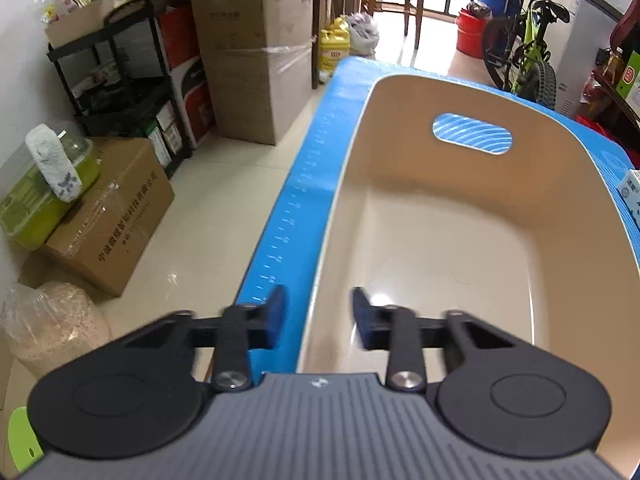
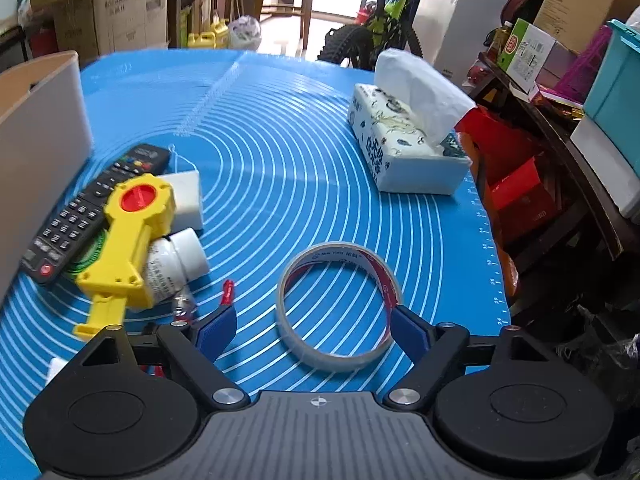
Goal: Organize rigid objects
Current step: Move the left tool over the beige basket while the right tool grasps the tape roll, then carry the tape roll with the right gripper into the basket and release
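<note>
1. The tape roll lies flat on the blue mat, between the spread fingers of the right gripper, the nearer one.
2. The left gripper is spread, holding nothing, straddling the bin's near rim.
3. The bin looks empty; the remote and yellow tool lie left of the tape.

Left gripper jaws narrowly parted, right gripper jaws spread wide.
</note>
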The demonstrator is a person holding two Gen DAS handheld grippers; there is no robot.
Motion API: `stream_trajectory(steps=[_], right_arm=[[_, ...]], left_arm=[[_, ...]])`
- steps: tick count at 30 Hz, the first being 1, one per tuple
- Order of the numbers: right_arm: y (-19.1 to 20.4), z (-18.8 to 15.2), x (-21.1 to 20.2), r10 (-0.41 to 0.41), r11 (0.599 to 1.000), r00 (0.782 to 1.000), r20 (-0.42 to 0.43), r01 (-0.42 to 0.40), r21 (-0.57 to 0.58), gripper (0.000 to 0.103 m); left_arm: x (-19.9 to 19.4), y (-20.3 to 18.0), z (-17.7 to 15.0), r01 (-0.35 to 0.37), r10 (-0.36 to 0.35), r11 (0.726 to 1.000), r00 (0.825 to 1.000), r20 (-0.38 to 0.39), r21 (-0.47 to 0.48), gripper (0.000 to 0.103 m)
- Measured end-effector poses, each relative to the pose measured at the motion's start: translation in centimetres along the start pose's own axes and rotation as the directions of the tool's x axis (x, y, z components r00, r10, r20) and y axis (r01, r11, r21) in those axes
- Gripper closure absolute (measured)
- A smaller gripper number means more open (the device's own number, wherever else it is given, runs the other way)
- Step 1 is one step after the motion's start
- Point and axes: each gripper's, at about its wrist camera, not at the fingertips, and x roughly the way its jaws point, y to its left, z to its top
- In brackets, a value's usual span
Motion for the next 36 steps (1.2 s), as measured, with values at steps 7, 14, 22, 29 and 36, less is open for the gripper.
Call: stream_trajectory(steps=[7,14,22,29,36], right_arm=[[0.7,0.4,1.3,-0.003,1.0,0.998,-0.055,0.002,-0.013,0.034],[1.4,0.8,1.4,0.017,1.0,0.997,-0.069,-0.016,0.013,0.078],[1.7,2.5,-3.7,0.004,0.999,0.993,0.121,-0.009,0.043,0.084],[4.6,6.8,-9.6,0.132,0.989,0.942,0.308,-0.147,0.029,0.084],[11.7,9.8,-13.4,0.374,0.927,0.85,0.371,-0.354,-0.124,0.084]], left_arm=[[-0.5,0.5,0.8,0.028,-0.028,0.999,1.0,0.004,-0.021,0.094],[-0.4,1.1,0.8,0.066,-0.066,0.997,0.998,0.001,-0.038,0.096],[-0.4,1.0,0.9,0.066,-0.067,0.997,0.998,-0.002,-0.043,0.096],[-0.4,1.0,0.9,0.061,-0.061,0.998,0.998,-0.003,-0.033,0.096],[-0.4,0.9,0.9,0.056,-0.056,0.998,0.998,-0.003,-0.03,0.096]])
